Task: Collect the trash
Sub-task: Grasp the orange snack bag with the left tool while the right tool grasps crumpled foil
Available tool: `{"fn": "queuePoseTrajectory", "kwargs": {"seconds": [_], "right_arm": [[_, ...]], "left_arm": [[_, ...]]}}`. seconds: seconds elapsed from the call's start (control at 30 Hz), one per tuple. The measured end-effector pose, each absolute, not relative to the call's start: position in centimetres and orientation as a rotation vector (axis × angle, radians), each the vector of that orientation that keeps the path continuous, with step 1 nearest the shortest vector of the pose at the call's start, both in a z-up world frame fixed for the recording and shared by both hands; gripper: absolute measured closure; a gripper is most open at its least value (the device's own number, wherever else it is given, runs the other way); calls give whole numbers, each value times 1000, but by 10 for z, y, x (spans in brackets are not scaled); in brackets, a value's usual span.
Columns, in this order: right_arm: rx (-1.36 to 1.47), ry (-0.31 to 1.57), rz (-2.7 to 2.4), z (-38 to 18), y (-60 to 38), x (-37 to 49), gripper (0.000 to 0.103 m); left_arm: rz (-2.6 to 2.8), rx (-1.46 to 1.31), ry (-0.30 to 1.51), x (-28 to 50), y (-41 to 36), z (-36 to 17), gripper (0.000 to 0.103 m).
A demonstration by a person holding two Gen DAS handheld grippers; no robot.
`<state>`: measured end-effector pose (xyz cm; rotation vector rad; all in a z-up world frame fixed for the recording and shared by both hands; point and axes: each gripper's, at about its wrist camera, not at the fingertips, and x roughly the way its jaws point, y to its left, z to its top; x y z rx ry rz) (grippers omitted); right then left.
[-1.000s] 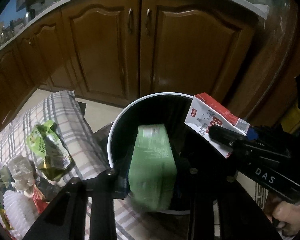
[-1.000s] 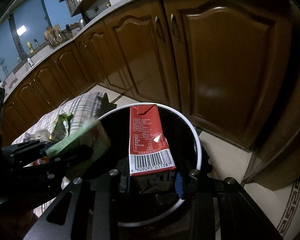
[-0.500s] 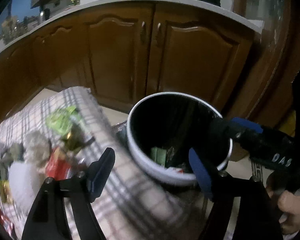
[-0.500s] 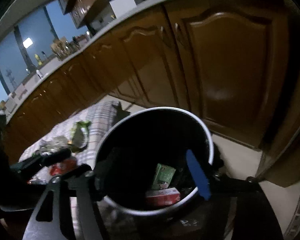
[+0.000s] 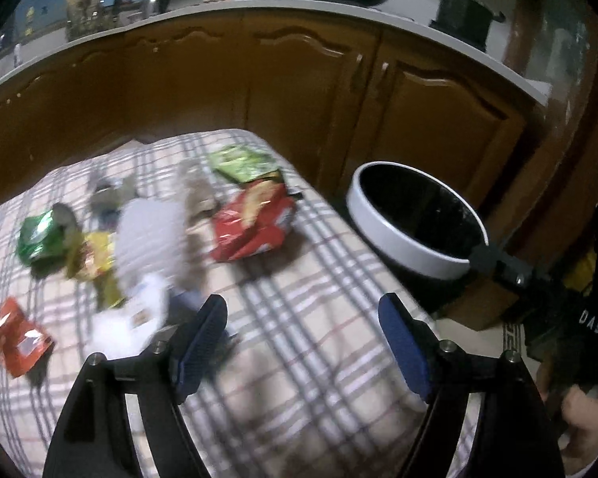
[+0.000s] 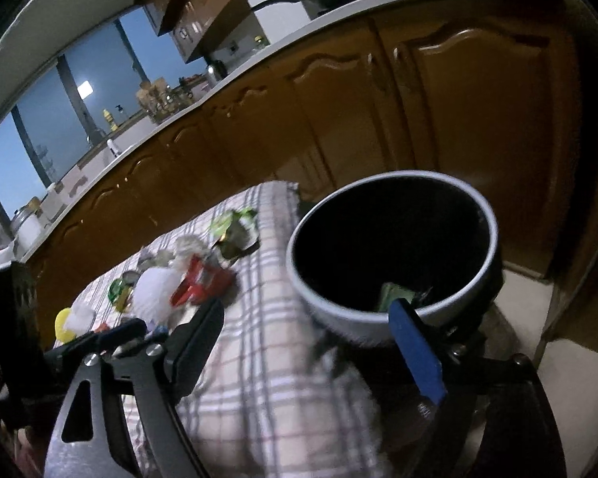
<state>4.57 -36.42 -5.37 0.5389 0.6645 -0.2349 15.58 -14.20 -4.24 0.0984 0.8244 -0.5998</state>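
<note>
Wrappers (image 5: 251, 219) litter the cloth beyond both grippers' spread, empty fingers (image 5: 197, 342).

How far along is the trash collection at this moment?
Partly done: the bin already holds a green carton. Nothing is in hand; the left gripper and right gripper are open. Left: red wrapper, green wrapper and more litter on the checked cloth.

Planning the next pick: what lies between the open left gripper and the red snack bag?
Only bare plaid tablecloth separates left gripper from crumpled red snack bag, per left wrist view.
</note>
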Motion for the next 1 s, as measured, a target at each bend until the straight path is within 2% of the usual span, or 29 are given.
{"fn": "queuePoseTrajectory", "kwargs": {"seconds": [0.33,0.77,0.93,1.0], "right_arm": [[547,707,-141,-61,-304,58,17],[480,749,3,-65,-233,99,17],[465,760,39,-72,-221,118,18],[451,771,48,-75,-217,127,23]], "left_arm": [[-464,6,834,140,-49,-35,25],[-320,-81,836,138,15,-29,25],[-239,-122,853,153,34,-35,25],[-201,-142,857,161,42,-37,25]]}}
